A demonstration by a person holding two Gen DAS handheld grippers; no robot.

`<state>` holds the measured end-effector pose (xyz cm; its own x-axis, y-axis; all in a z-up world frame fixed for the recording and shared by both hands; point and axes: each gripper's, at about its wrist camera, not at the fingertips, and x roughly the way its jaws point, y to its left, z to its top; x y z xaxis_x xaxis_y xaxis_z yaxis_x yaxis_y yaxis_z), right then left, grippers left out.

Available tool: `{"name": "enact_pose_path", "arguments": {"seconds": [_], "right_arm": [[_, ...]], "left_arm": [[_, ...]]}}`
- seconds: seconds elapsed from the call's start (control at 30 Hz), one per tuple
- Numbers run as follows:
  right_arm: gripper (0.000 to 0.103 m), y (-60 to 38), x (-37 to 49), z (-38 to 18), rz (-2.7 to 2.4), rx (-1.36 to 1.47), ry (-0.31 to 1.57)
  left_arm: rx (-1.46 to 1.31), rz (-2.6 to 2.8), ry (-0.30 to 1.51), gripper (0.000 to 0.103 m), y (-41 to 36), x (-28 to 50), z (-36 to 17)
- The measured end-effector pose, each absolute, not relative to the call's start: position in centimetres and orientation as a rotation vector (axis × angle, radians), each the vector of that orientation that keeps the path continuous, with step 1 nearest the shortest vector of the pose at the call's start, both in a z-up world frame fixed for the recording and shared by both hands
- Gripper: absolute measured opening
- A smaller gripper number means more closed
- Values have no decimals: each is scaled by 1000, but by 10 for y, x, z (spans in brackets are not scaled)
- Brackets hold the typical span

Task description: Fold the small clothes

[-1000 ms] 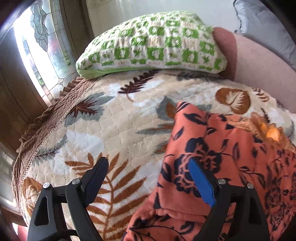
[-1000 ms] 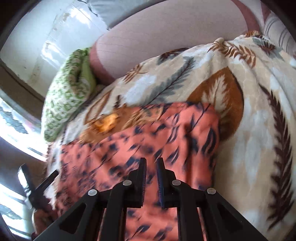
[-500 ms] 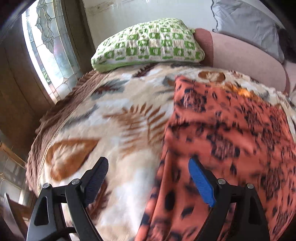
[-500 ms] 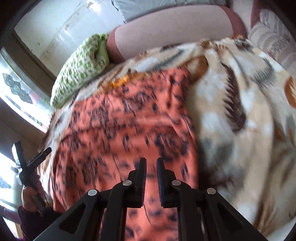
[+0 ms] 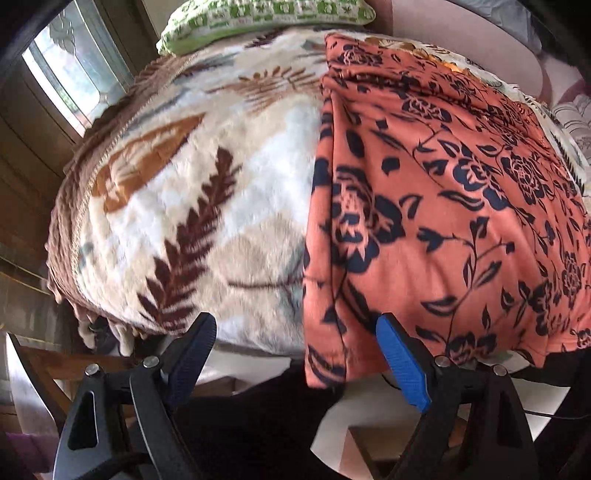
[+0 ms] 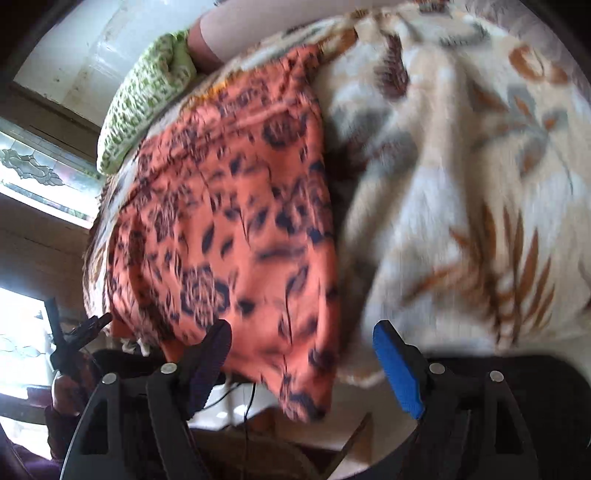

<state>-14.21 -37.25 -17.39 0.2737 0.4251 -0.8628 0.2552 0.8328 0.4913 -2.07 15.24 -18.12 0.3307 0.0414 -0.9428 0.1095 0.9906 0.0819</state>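
An orange garment with a dark floral print (image 5: 443, 206) lies spread flat on a leaf-patterned blanket (image 5: 184, 206); its near edge hangs over the bed's front edge. It also shows, blurred, in the right wrist view (image 6: 236, 236). My left gripper (image 5: 295, 354) is open and empty, hovering off the bed's front edge by the garment's lower left corner. My right gripper (image 6: 301, 354) is open and empty, just off the garment's lower right corner. The left gripper (image 6: 77, 328) with the hand holding it shows at the far left of the right wrist view.
A green-and-white patterned pillow (image 5: 266, 18) lies at the head of the bed, also in the right wrist view (image 6: 144, 99). A pink bolster (image 5: 461, 40) lies behind the garment. A window (image 5: 74, 74) is on the left. A cable (image 6: 251, 402) hangs below the bed edge.
Both grippers have pulled back from over the garment to the bed's front edge. The right gripper has gone from shut to open. The garment now lies flat with its edge overhanging.
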Motion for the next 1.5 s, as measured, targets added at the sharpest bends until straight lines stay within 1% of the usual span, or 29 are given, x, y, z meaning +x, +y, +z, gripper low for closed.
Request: {"name": "enact_pose_path", "arguments": {"seconds": [0.13,0.17,0.27,0.33,0.37,0.4,0.43,0.47,0.5,0.53,0.57,0.6,0.63,0.67,0.7,0.73,0.77,0.93,1.17,1.33,1.5], "right_arm": [[79,-372,-153,-190,119,682,1327],[76,-372,-154,-194,115,698,1336],[72,-371,-153,-208,106,751,1374],[70,-370,-153,-212,105,771,1377],[69,-370,-152,-214,105,784,1378],[67,-370,-151,-216,105,799,1380],[65,-369,-149,-219,105,805,1386],[60,-368,-147,-222,104,812,1395],[54,-366,-147,-224,104,817,1403],[50,-365,-146,-225,104,820,1406],[43,-364,-146,-226,102,819,1408],[38,-362,-146,-226,99,809,1410],[38,-361,-146,-225,97,797,1410],[35,-360,-147,-224,101,789,1407],[22,-358,-146,-220,121,785,1403],[18,-355,-146,-217,135,780,1400],[16,-352,-145,-212,154,773,1393],[14,-347,-138,-179,278,816,1311],[13,-353,-113,-138,362,895,1157],[13,-369,-79,-116,333,883,1062],[13,-398,-32,-106,271,902,992]], "left_arm": [[-34,-81,1276,89,168,-20,-181],[-75,-88,1289,89,171,-19,-182],[-135,-98,1295,89,176,-18,-185],[-130,-102,1284,87,176,-18,-187],[-124,-114,1281,77,174,-18,-190],[-125,-123,1289,60,174,-18,-194],[-134,-134,1303,50,172,-17,-198],[-156,-158,1323,36,171,-15,-205],[-170,-176,1332,33,171,-15,-208],[-176,-183,1335,33,173,-16,-212],[-180,-183,1332,32,173,-16,-213],[-187,-189,1329,29,175,-17,-212],[-191,-199,1327,26,177,-17,-211],[-195,-207,1328,21,179,-17,-211],[-205,-216,1332,17,185,-18,-211],[-216,-224,1335,16,189,-18,-209],[-226,-233,1335,14,191,-18,-206],[-289,-321,1300,12,202,-20,-180],[-370,-442,1177,12,203,-6,-120],[-400,-485,1091,12,197,33,-81],[-400,-491,1012,11,175,94,-54]]}}
